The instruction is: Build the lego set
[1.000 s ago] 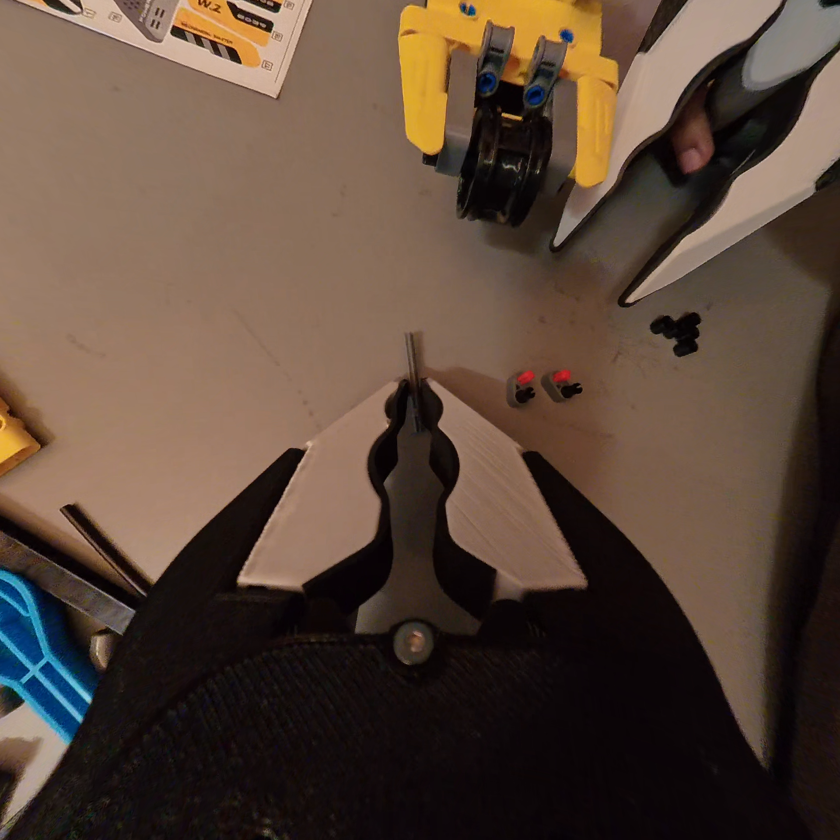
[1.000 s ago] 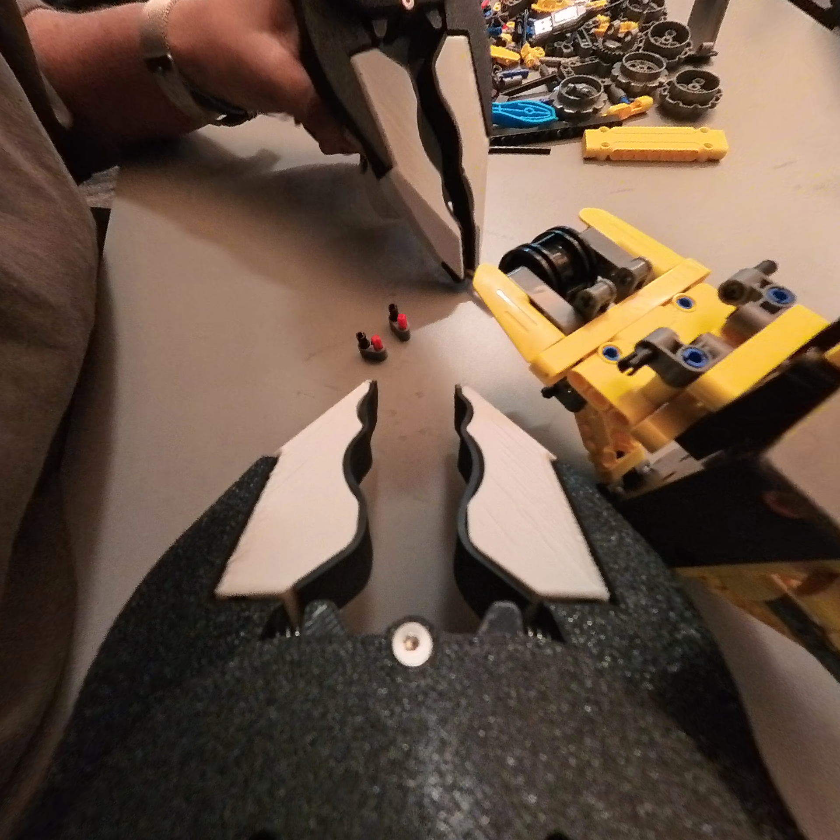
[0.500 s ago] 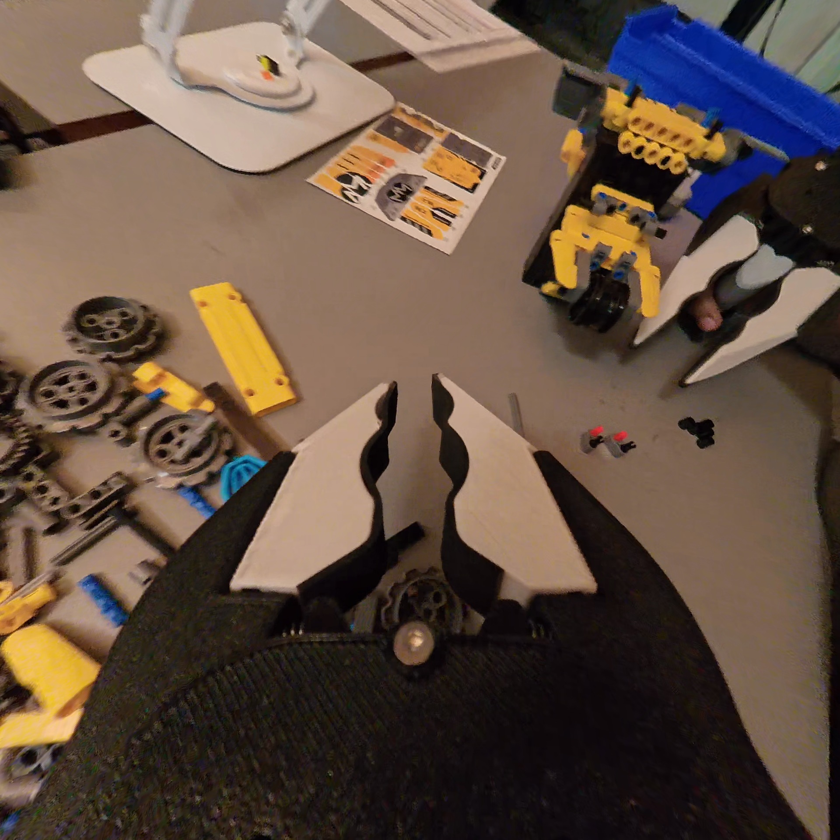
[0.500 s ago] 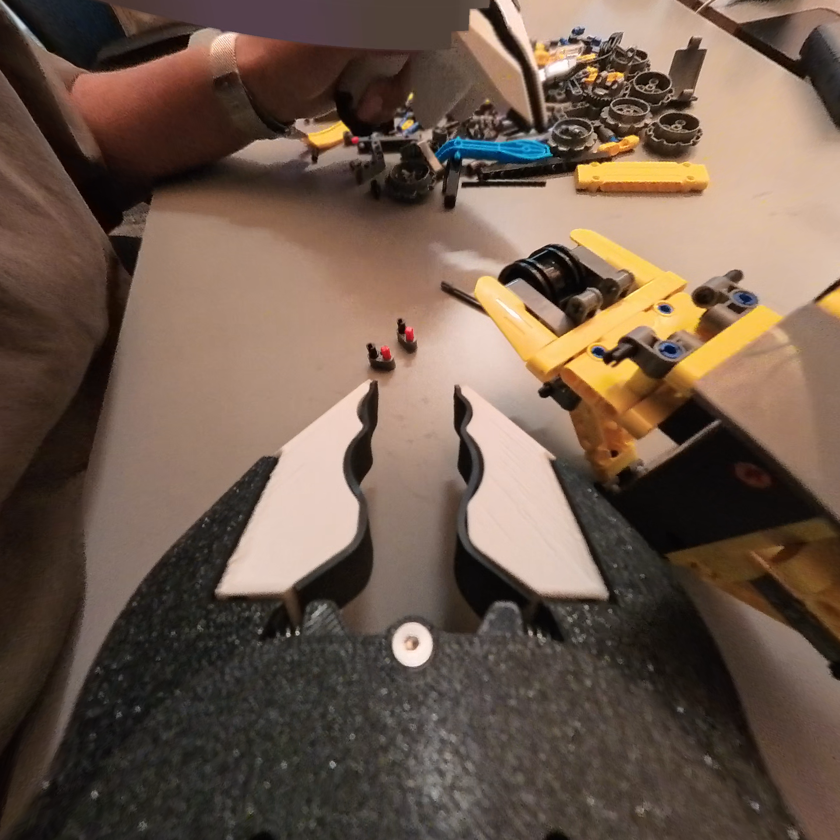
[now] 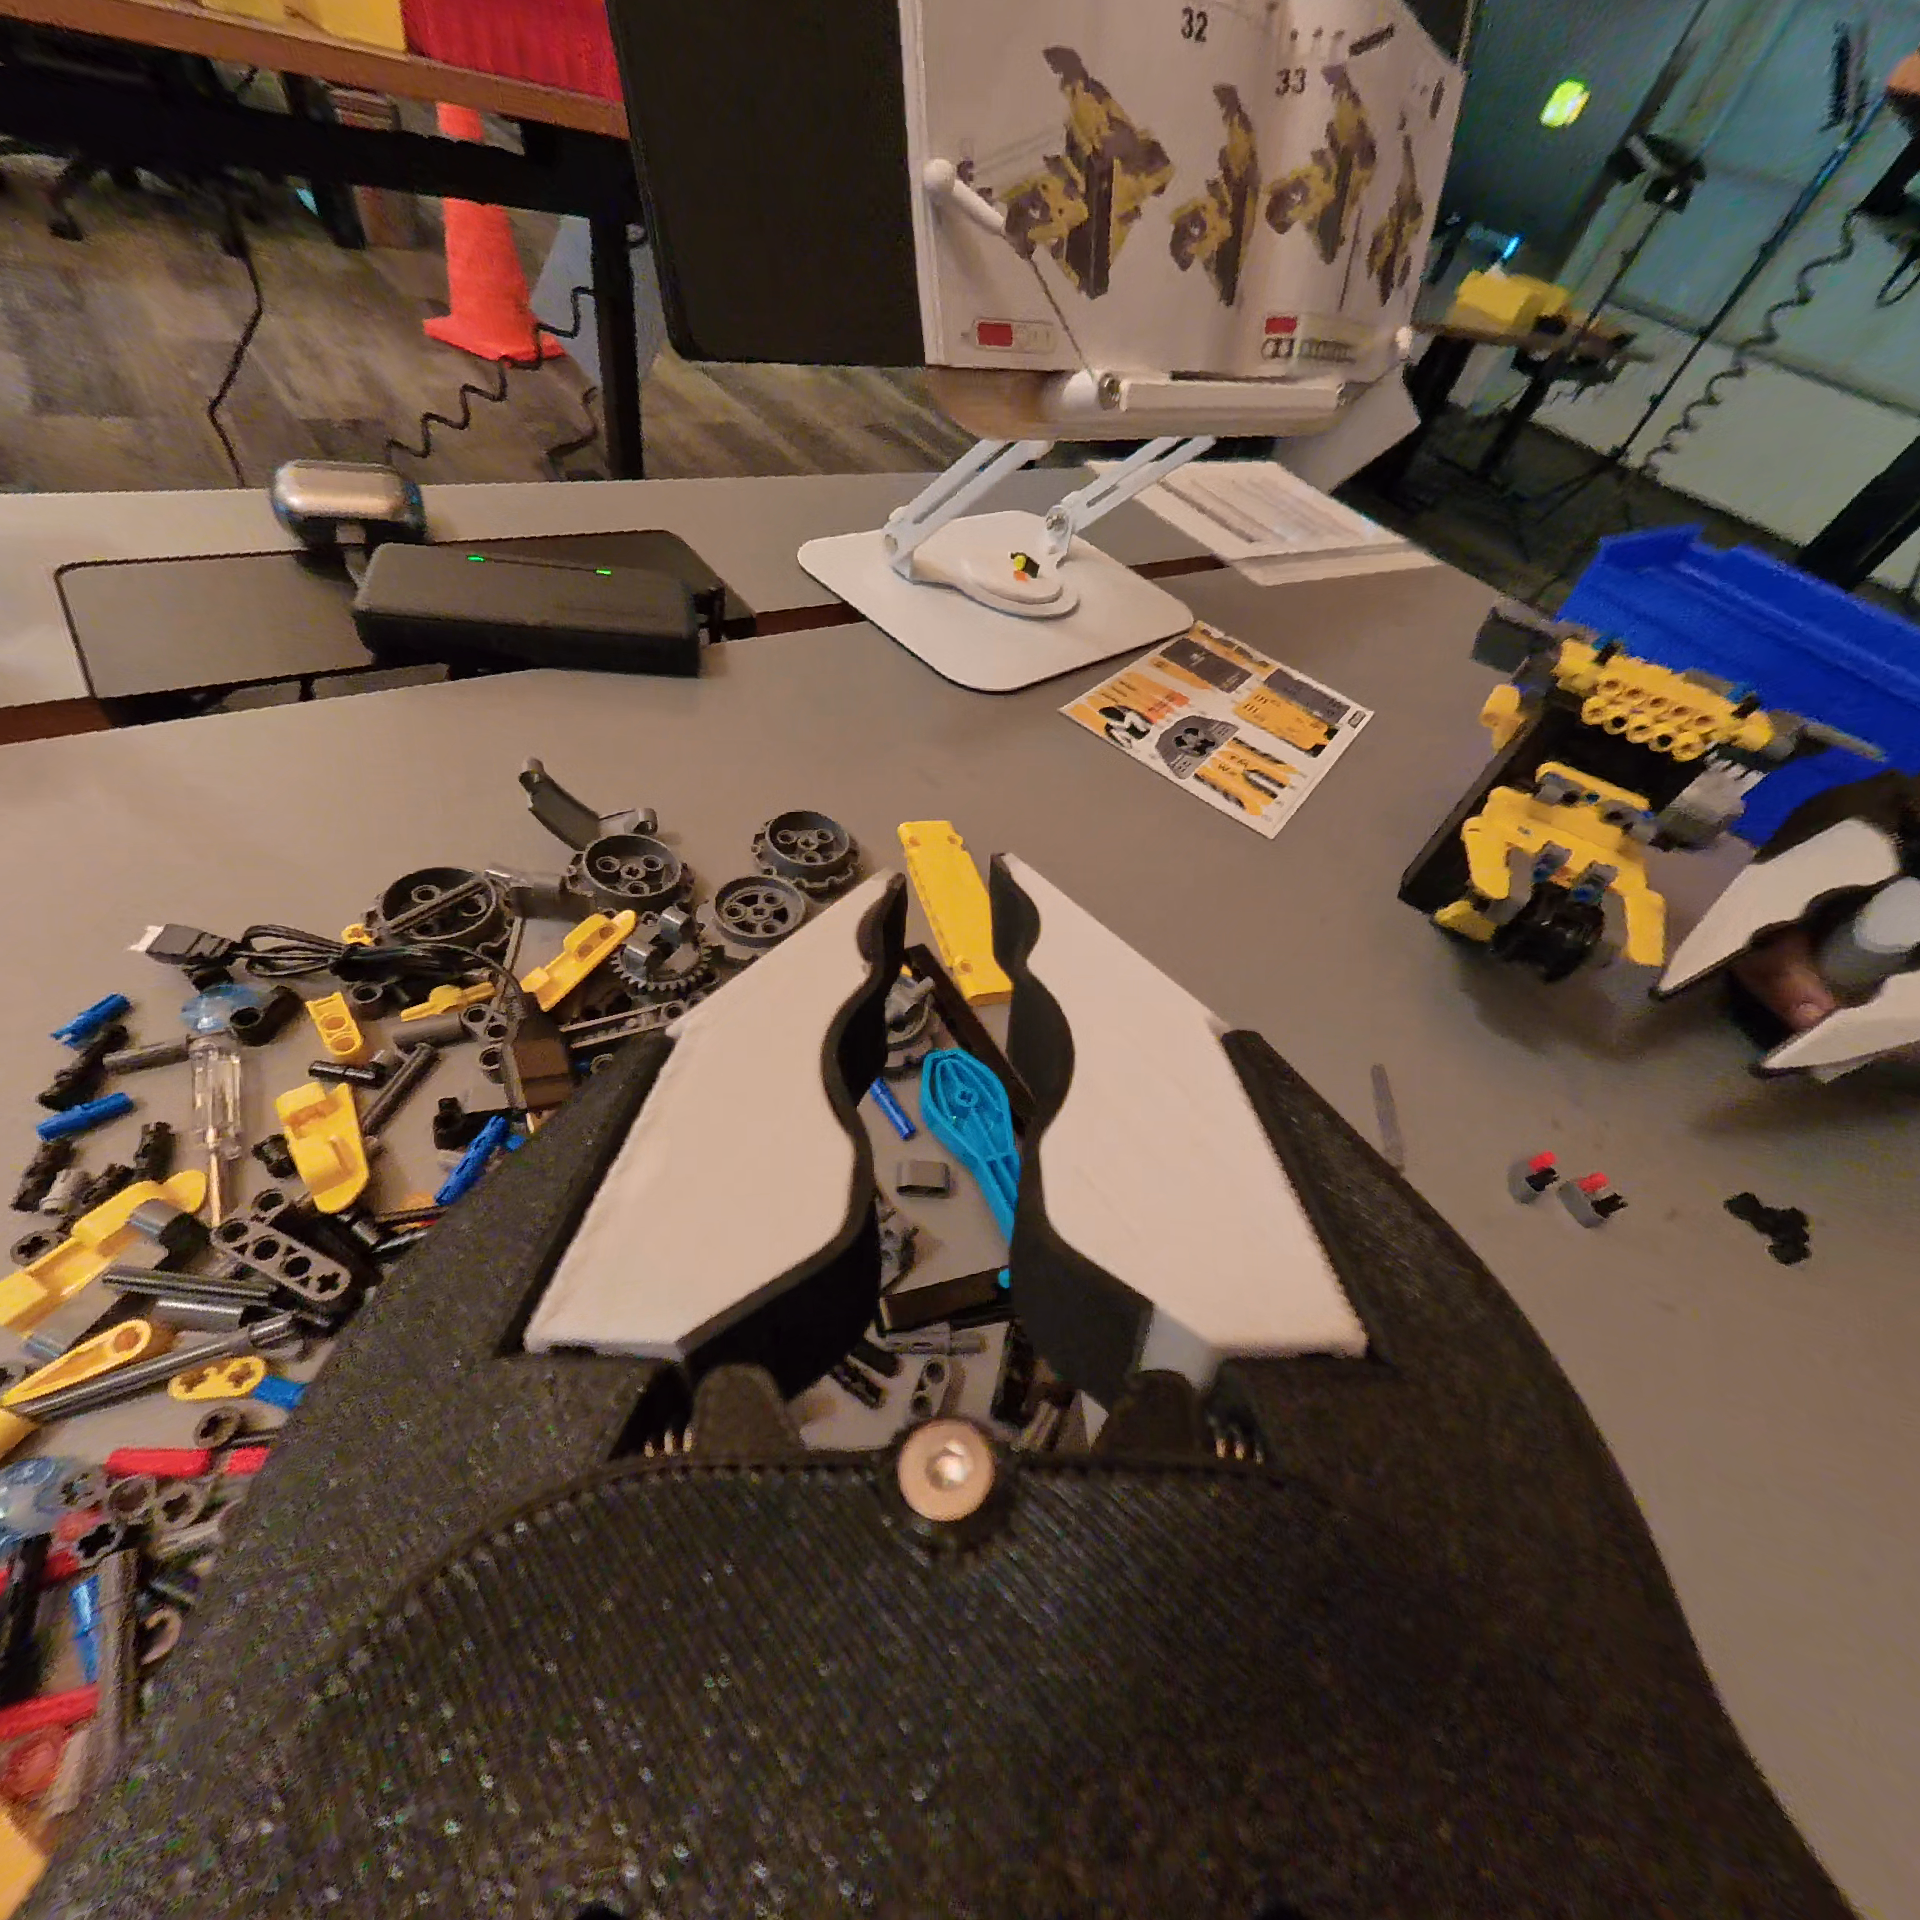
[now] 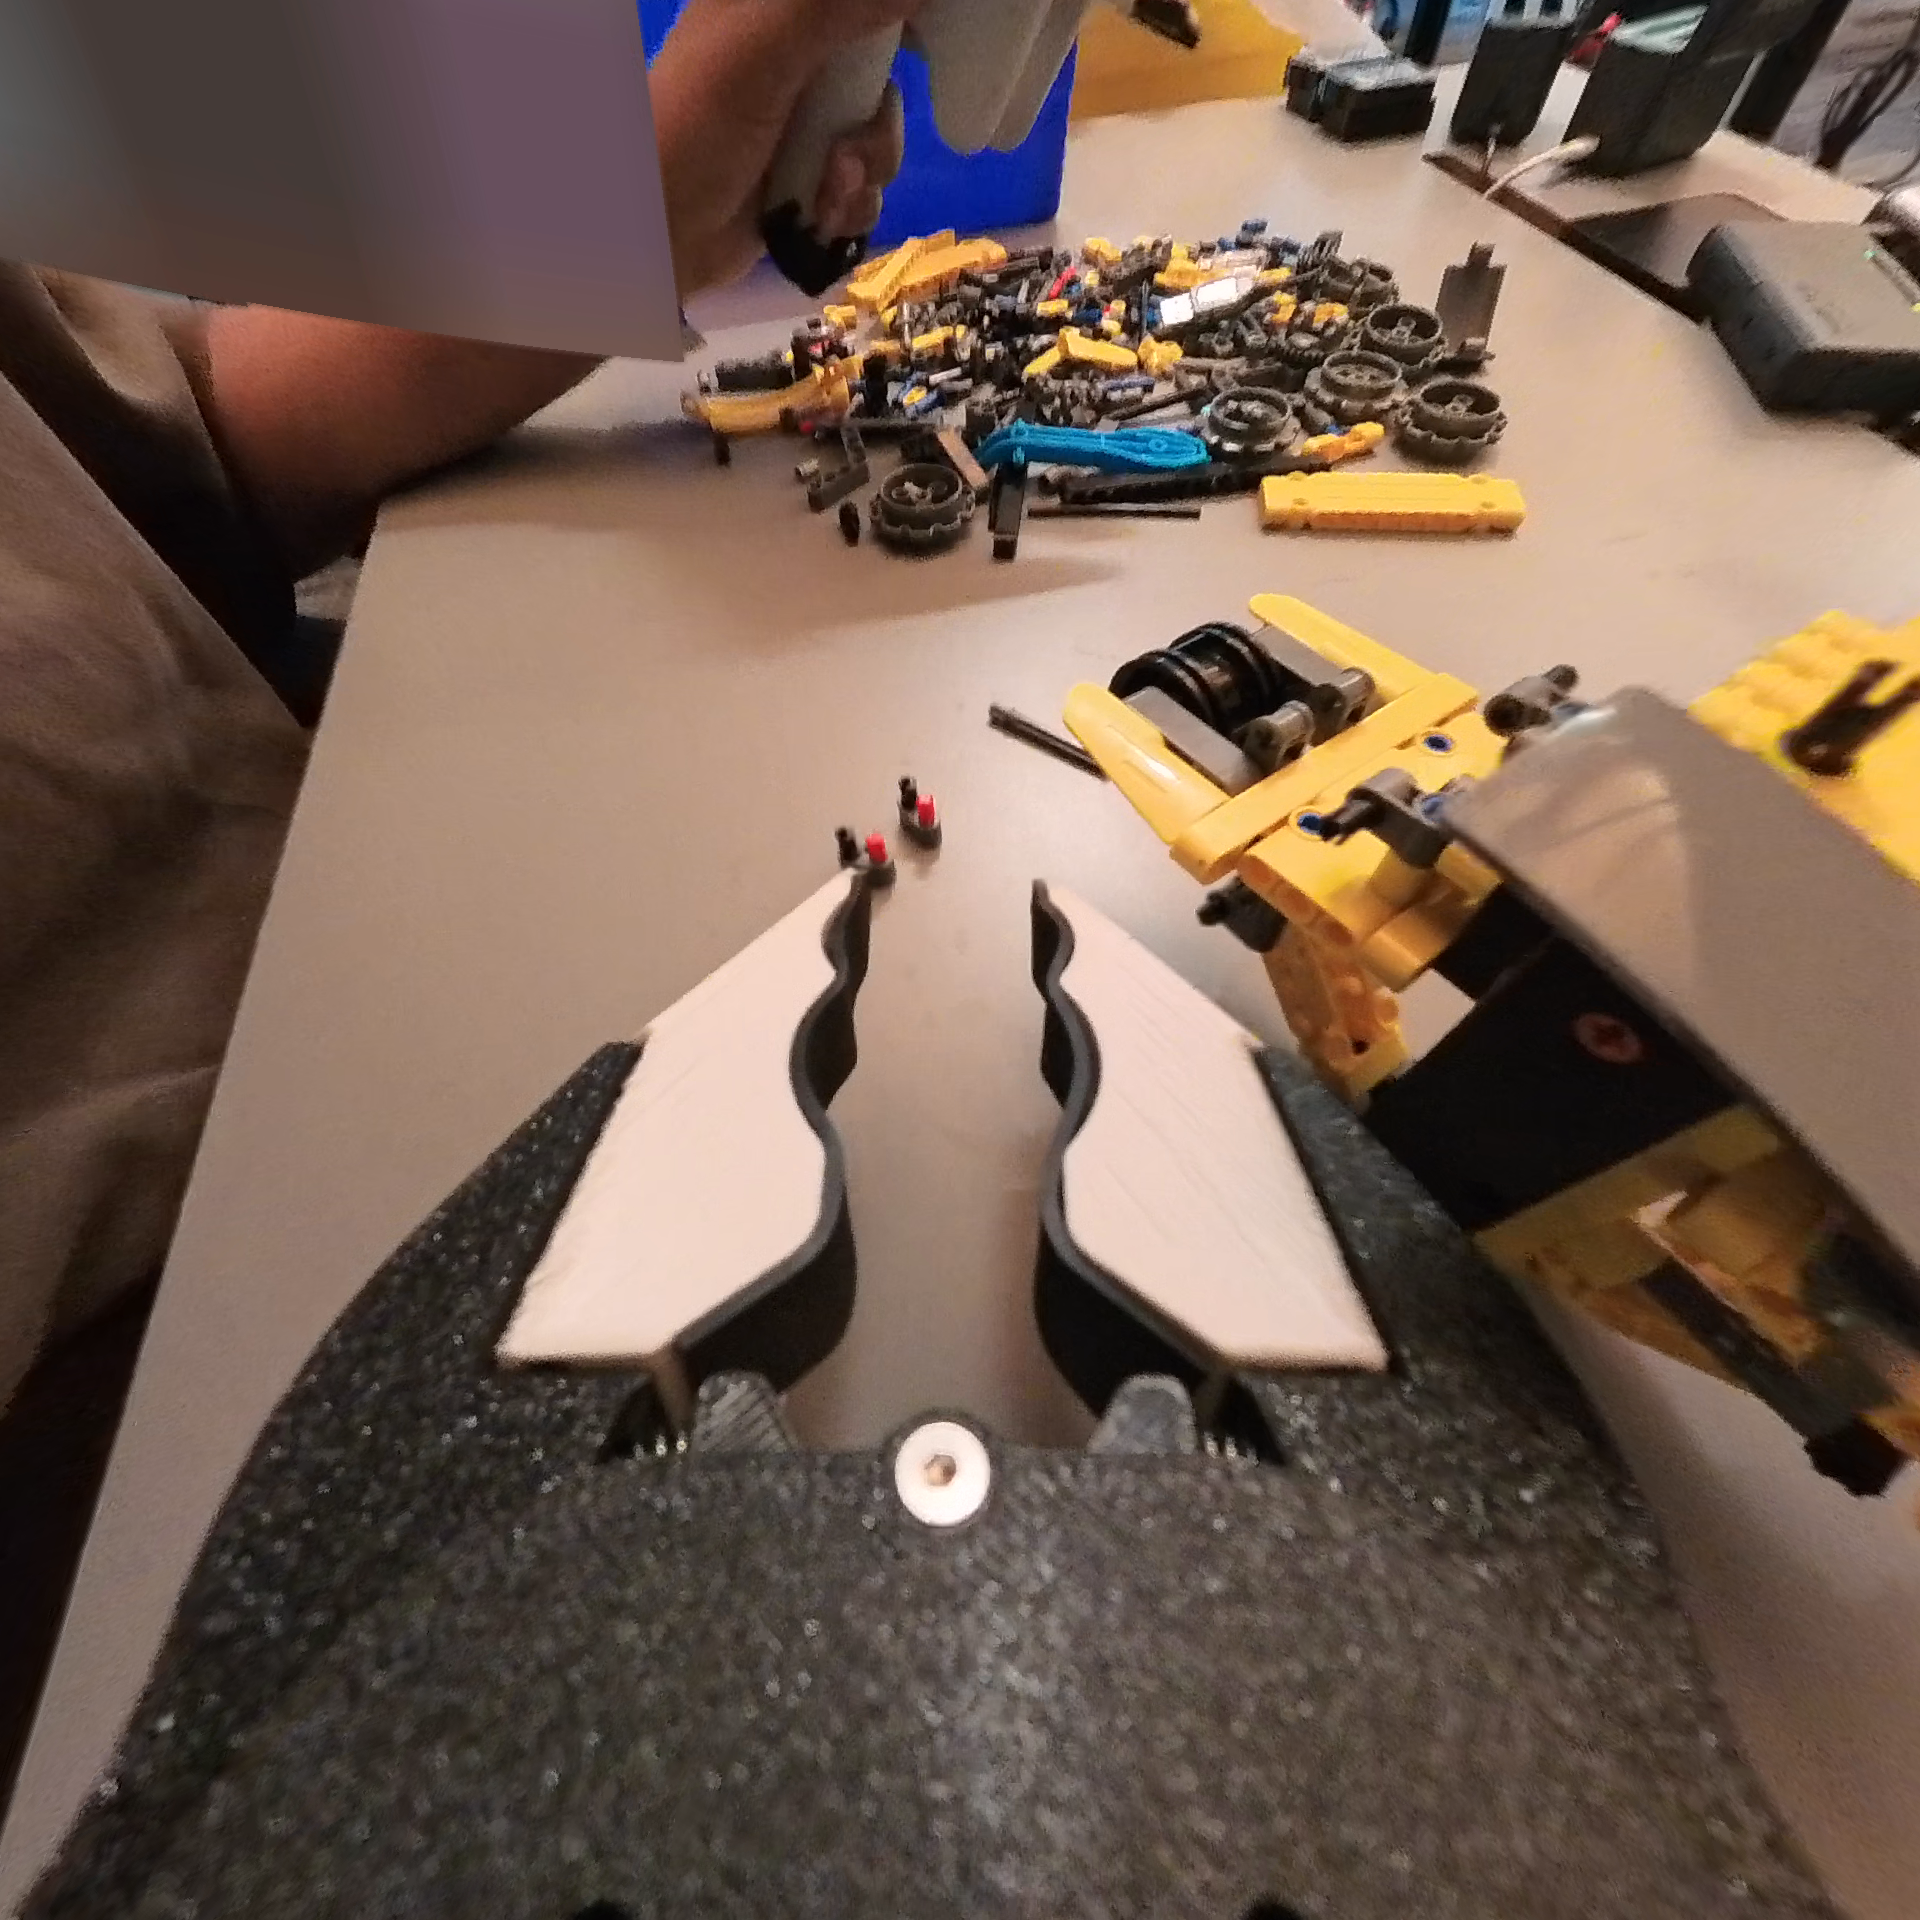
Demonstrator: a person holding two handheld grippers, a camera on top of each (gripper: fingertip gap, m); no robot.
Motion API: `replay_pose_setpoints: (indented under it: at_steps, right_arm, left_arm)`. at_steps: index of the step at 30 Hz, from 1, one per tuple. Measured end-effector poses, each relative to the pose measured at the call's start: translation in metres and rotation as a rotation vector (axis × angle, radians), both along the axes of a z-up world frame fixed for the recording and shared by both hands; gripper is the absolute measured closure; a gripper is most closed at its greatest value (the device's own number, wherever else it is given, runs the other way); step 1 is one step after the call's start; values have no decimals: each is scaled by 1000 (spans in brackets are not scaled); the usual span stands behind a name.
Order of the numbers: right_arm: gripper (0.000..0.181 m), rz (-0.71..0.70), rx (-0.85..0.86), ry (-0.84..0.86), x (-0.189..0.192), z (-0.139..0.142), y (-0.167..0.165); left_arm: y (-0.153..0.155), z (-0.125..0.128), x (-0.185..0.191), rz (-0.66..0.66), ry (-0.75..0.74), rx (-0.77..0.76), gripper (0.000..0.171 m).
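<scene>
Swinging away from the yellow model (image 5: pixel 1558 831), the left hand-held gripper (image 5: pixel 945 871) now hangs over the pile of loose parts (image 5: pixel 416 1039). Its jaws are a modest gap apart with nothing between them. A second ago it was clamped on a thin grey rod (image 5: pixel 1385 1117) close to the model's black wheel end; half a second ago it had already let go. The rod now lies flat on the surface (image 5: pixel 1039 748), off to the right of this hand-held gripper, apart from it and apart from the model. Seen through the gap between the fingers: a blue paddle-shaped piece (image 5: pixel 971 1122) and, past the tips, a flat yellow bar (image 5: pixel 951 904); touching neither as far as I can tell. Further right of the rod sit two small grey pieces with red pins (image 5: pixel 1564 1190) and a clump of black pins (image 5: pixel 1766 1226). The right hand-held gripper (image 6: pixel 948 883) has barely shifted across the three moments: low over the surface, jaws wide apart, empty. Its left fingertip is just beside the nearer red-pinned piece; contact can't be told. The model is close on its right, not gripped. From this side the rod lies ahead and right, one end just beside the model's yellow prong. A sticker sheet (image 5: pixel 1216 727) and a booklet stand (image 5: pixel 997 613) sit well beyond the left hand-held gripper.
</scene>
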State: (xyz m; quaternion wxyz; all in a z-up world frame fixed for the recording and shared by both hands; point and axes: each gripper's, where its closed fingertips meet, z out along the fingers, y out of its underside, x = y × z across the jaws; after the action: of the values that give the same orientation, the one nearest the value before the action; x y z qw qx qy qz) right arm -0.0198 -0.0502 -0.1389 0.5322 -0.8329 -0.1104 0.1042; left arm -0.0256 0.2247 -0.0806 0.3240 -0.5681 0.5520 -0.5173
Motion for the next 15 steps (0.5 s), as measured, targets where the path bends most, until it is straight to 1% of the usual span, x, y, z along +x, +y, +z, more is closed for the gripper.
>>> replay_pose_setpoints:
  at_steps: [3, 6, 10, 12, 15]
  right_arm:
    - [152, -9, 30, 39, 3, 7, 0]
    - [155, -10, 44, 86, 6, 10, -1]
    - [162, -24, 54, 149, 12, 14, -2]
    - [168, -31, 62, 168, 14, 15, -2]
    - [172, -33, 68, 183, 16, 17, -2]
  left_arm:
    - [-5, 6, -1, -40, -38, -71, 156]
    - [-13, 13, -3, -86, -69, -112, 152]
    - [-25, 18, -4, -139, -89, -122, 148]
    - [-30, 19, -4, -162, -90, -117, 148]
    - [-35, 20, -4, -179, -92, -108, 146]
